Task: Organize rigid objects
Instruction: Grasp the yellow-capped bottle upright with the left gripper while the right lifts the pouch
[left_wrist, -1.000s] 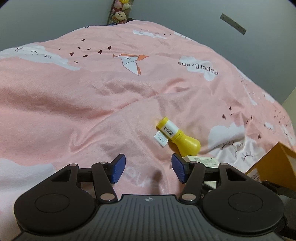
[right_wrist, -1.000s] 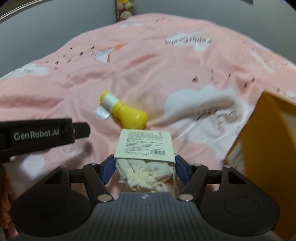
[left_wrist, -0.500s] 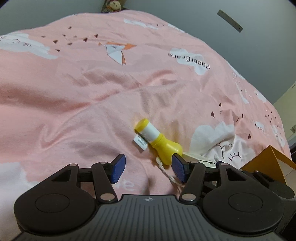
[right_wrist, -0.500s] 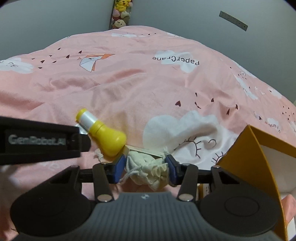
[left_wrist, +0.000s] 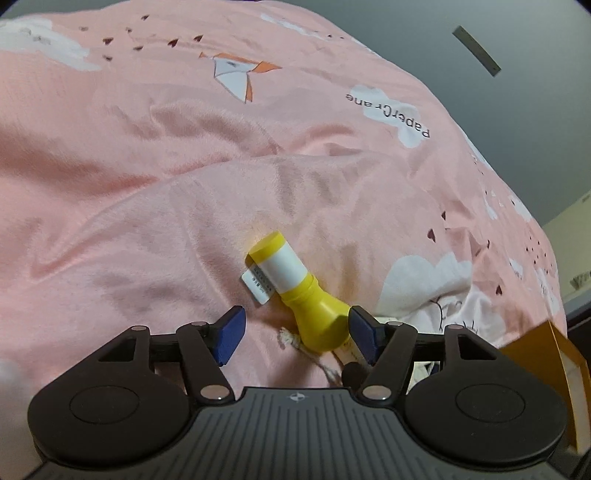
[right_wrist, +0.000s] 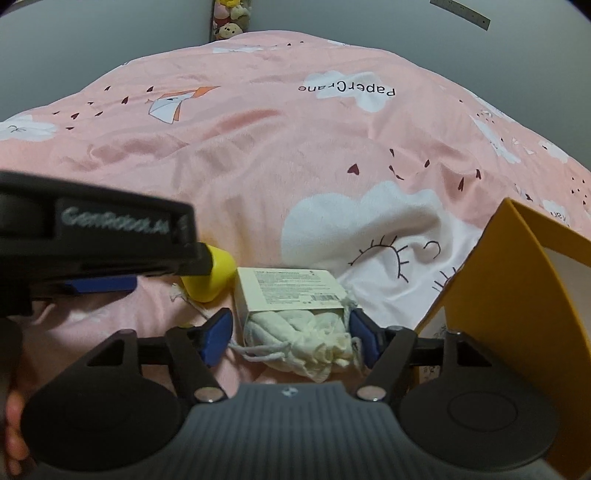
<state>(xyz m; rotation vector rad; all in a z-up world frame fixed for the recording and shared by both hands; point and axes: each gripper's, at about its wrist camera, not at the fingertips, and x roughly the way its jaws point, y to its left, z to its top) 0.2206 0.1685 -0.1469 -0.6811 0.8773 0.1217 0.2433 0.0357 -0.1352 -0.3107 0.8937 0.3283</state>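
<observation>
Dim, soft indoor light with a warm cast – no glare, only faint shadows in the folds of the pink bedspread. Strong fisheye bending at the edges (dark corners too) – blurred left gripper up close in the right wrist view

Pink all over on the soft pink quilted bedspread, scattered with white clouds, tiny dark red hearts, a white-and-orange paper crane and black lettering. On it, a bright yellow plastic bottle with a white label band. The cream drawstring cloth pouch carries a pale card printed in fine black text. Mustard-orange cardboard box at right, blue pads on black gripper arms.
</observation>
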